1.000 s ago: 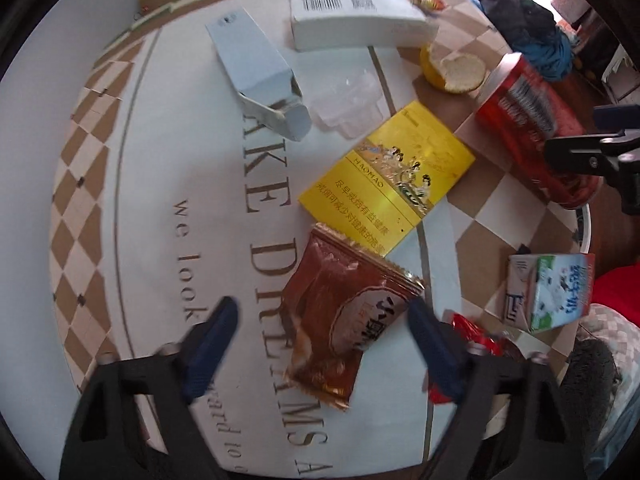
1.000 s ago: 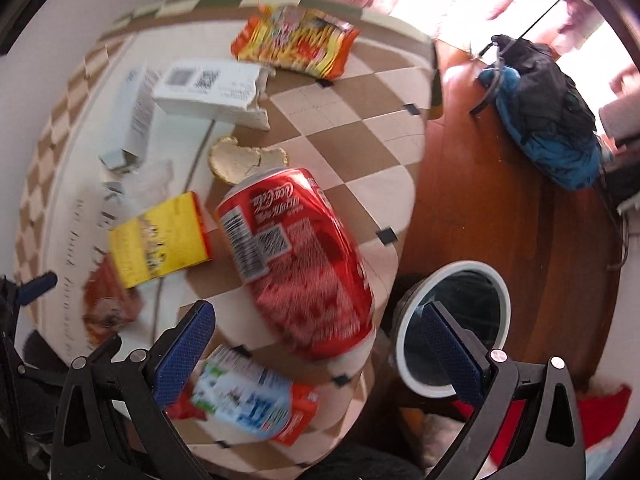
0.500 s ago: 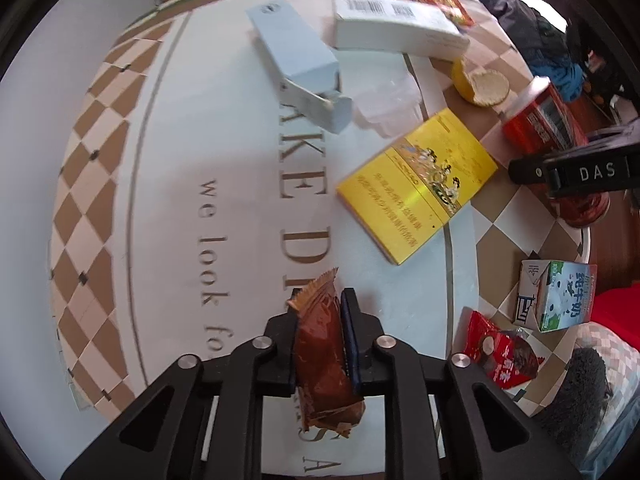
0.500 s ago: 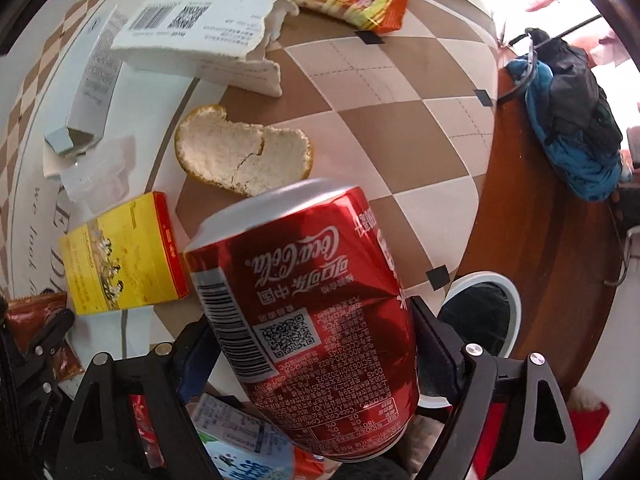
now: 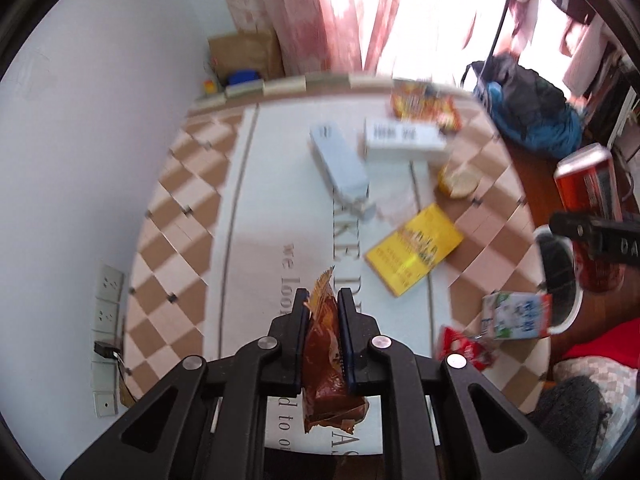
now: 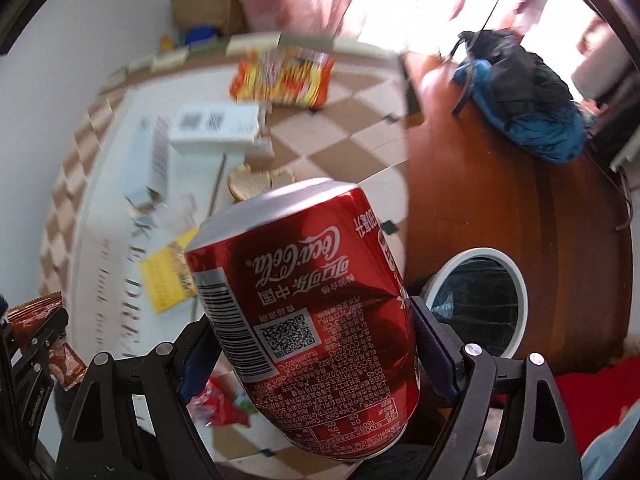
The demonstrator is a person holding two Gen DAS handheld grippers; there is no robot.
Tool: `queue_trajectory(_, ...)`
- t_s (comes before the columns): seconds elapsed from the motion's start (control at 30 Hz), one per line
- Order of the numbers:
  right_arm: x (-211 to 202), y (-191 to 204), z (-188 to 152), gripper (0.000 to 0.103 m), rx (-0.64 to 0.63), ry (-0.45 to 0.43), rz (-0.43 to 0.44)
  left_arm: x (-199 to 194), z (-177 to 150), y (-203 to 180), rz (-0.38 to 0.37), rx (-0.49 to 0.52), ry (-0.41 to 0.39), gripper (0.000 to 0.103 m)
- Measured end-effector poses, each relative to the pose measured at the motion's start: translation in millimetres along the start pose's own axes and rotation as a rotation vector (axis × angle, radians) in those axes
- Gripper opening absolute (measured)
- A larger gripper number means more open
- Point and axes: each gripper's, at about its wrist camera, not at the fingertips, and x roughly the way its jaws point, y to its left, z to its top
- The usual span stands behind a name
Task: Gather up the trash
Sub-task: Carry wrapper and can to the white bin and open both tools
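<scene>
Your right gripper (image 6: 316, 344) is clamped across the dented cola can (image 6: 304, 300), lifted clear so it can go to the white-rimmed bin (image 6: 480, 300) at four o'clock. Your left gripper (image 5: 323, 320) pinches the brown snack wrapper (image 5: 326, 356) edge-on, probably above the table (image 5: 260, 200), where other litter lies around twelve.

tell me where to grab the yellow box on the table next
Take the yellow box across its two long edges, coming straight down from above. It lies flat and thin on the table, at an angle, so turn the fingers to match its slant.
</scene>
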Motion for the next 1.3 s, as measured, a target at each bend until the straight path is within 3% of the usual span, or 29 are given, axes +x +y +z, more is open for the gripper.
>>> queue_trajectory(0.17,-72,-24,-34,0.087,0.121,-0.147,0.028,-47,19,-17,-0.017,0.005,-0.138,0.011)
queue_trajectory(0.33,-132,-58,-67,0.087,0.218,-0.253,0.038,-89,31,-56,-0.099,0.053,-0.224,0.011)
queue_trajectory(0.47,-160,-104,-94,0.087,0.283,-0.308,0.036,-104,43,-112,-0.183,0.129,-0.239,0.011)
queue_trajectory(0.57,-160,-145,-107,0.087,0.349,-0.306,0.026,-90,56,-163,-0.239,0.191,-0.203,0.011)
queue_trajectory(0.7,-131,-208,-118,0.087,0.446,-0.26,0.009,-39,76,-238,-0.33,0.23,-0.085,0.011)
queue_trajectory(0.9,-37,-302,-123,0.087,0.588,-0.104,0.026,59,90,-336,-0.415,0.289,0.132,0.014)
queue_trajectory(1.1,71,-365,-122,0.087,0.696,0.038,0.055,144,91,-409,-0.429,0.324,0.311,0.017)
queue_trajectory(1.17,98,-377,-125,0.087,0.708,0.071,0.078,167,88,-423,-0.41,0.327,0.357,0.034)
queue_trajectory(1.23,126,-385,-124,0.088,0.727,0.111,0.097,180,86,-427,-0.395,0.316,0.371,0.068)
queue_trajectory(1.3,143,-389,-126,0.088,0.73,0.137,0.113,190,82,-427,-0.374,0.317,0.373,0.073)
